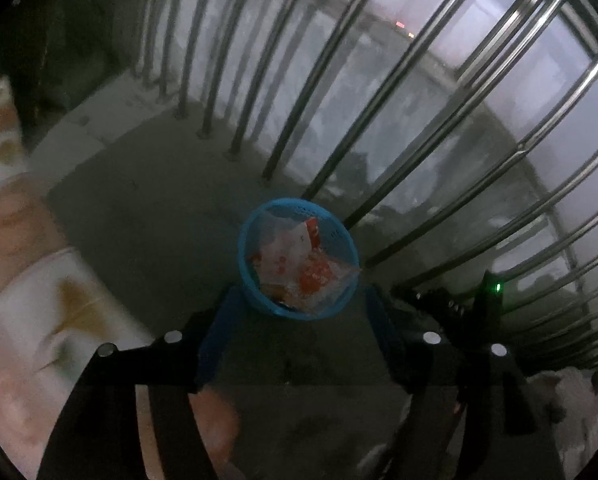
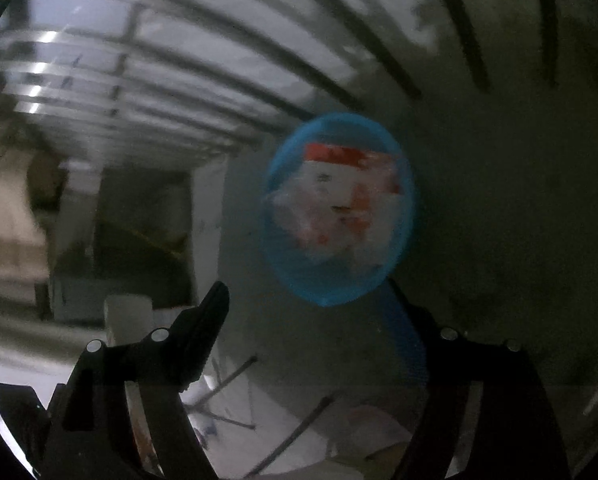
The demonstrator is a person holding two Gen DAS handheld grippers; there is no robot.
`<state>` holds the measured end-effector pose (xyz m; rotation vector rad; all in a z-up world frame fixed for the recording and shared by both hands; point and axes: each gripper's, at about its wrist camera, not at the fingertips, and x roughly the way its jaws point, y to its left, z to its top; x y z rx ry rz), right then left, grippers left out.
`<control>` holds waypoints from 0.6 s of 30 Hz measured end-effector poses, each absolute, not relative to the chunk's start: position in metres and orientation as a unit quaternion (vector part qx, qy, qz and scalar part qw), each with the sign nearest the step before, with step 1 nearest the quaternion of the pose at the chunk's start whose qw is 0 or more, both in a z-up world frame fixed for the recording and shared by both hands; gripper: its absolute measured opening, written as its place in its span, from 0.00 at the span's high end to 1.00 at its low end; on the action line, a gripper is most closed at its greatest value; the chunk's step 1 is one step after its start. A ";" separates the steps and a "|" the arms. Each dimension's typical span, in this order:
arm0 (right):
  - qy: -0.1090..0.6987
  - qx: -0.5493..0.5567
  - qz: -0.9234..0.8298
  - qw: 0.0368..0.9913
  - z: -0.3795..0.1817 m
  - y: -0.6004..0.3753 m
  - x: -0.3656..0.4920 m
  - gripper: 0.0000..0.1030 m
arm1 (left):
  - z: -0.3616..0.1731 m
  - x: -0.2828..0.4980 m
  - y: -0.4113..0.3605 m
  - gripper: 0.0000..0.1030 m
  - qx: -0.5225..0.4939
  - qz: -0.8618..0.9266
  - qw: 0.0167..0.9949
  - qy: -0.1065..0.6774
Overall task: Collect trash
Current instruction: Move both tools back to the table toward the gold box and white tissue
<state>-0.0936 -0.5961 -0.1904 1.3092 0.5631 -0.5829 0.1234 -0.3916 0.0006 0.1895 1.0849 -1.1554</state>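
A small blue plastic basket (image 1: pixel 251 248) stands on the grey concrete floor by a metal railing. It holds crumpled red-and-white wrappers (image 1: pixel 295 260). My left gripper (image 1: pixel 299 300) is open and empty, its blue fingers (image 1: pixel 219 332) spread just short of the basket's near side. In the right wrist view the same basket (image 2: pixel 283 252) with the wrappers (image 2: pixel 339 204) is blurred, just ahead of my right gripper (image 2: pixel 307 296). The right gripper is open and empty; its blue finger (image 2: pixel 403 332) reaches toward the basket's rim.
A steel railing (image 1: pixel 339 92) runs behind the basket. A floral cloth (image 1: pixel 23 248) lies at the left. The right gripper's body with a green light (image 1: pixel 497 288) is at the right. White paper and sticks (image 2: pixel 259 412) lie on the floor below the right gripper.
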 end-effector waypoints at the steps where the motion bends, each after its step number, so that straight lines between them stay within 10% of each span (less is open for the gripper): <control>1: 0.260 0.576 -0.259 0.730 -0.178 -0.591 -0.089 0.28 | 0.008 0.125 -0.374 0.36 0.082 -0.516 0.706 0.479; 18: 0.312 0.323 -0.073 0.891 -0.022 -0.432 0.059 0.24 | 0.057 0.178 -0.029 0.33 -0.057 -0.281 0.888 0.359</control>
